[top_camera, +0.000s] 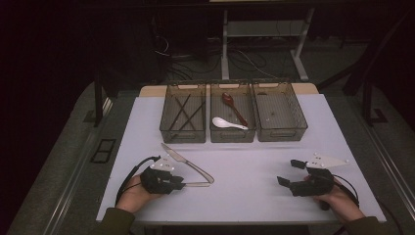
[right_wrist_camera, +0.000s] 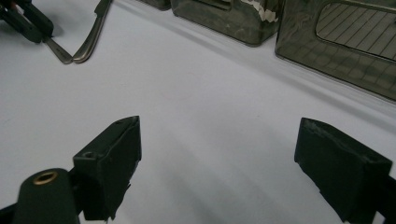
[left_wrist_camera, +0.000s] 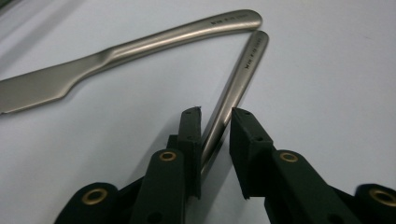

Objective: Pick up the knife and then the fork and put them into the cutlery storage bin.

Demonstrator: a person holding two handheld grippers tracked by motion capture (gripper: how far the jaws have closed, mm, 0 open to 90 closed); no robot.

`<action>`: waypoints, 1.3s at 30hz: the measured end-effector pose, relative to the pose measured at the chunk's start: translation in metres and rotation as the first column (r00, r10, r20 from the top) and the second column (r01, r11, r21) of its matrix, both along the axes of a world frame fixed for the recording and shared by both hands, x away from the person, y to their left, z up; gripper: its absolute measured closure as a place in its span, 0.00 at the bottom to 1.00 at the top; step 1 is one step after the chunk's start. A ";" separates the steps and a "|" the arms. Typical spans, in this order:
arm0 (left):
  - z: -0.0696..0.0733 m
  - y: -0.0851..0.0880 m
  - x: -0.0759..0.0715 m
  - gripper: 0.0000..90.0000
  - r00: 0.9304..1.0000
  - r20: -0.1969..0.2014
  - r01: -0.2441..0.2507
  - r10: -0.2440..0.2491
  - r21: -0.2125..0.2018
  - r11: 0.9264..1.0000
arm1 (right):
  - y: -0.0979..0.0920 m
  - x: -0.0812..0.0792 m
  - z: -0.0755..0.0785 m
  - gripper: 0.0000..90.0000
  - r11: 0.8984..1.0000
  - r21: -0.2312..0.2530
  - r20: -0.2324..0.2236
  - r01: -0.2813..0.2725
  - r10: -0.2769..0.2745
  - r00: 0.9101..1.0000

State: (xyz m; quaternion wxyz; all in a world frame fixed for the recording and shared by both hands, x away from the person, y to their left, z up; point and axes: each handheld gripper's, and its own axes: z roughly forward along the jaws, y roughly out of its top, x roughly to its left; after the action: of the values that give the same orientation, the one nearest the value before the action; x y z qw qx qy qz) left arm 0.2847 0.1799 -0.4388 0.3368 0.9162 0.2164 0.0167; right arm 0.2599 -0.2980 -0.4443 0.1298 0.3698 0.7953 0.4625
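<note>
At the near edge of the table [top_camera: 244, 200], the person's left hand [top_camera: 132, 193] grips the left gripper [top_camera: 180, 185], which lies low and level, pointing across the table toward the right. Between its fingers [left_wrist_camera: 190, 135] lies the handle [left_wrist_camera: 233, 88] of a piece of steel cutlery whose head I cannot make out. The jaws stand narrow around it: the handle rests against the inner face of the left-hand pad in the left gripper view, while a thin gap shows on the other side, so it is not pinched from both sides. The handle's far end stretches out beyond the fingertips and almost meets the handle end of a knife [left_wrist_camera: 116, 56], the two forming a V on the white tabletop. The knife runs back and to the left from there, its blade lying flat just beyond the left hand.

On the right, the right hand [top_camera: 340, 198] rests near the table's front edge with the right gripper [top_camera: 286, 172] pointing left and slightly away. Its jaws stand wide apart over bare table.

Farther back, three clear bins sit side by side. The left bin [top_camera: 182, 134] holds dark chopsticks [top_camera: 185, 112], the middle bin [top_camera: 232, 136] a red spoon [top_camera: 233, 106] and a white spoon [top_camera: 226, 123], and the right bin [top_camera: 280, 133] sits beyond the right gripper.
</note>
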 end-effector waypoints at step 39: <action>0.020 -0.002 -0.003 0.92 0.993 0.022 0.120 -0.119 -0.064 0.991 | 0.002 0.001 0.012 0.15 0.986 -0.028 -0.135 -0.165 0.159 0.978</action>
State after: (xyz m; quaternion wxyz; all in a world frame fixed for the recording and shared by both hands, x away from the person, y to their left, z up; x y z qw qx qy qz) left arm 0.2816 0.1782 -0.4185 0.3689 0.9159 0.1583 -0.0022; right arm 0.2607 -0.2956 -0.4319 0.0458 0.3311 0.8386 0.4302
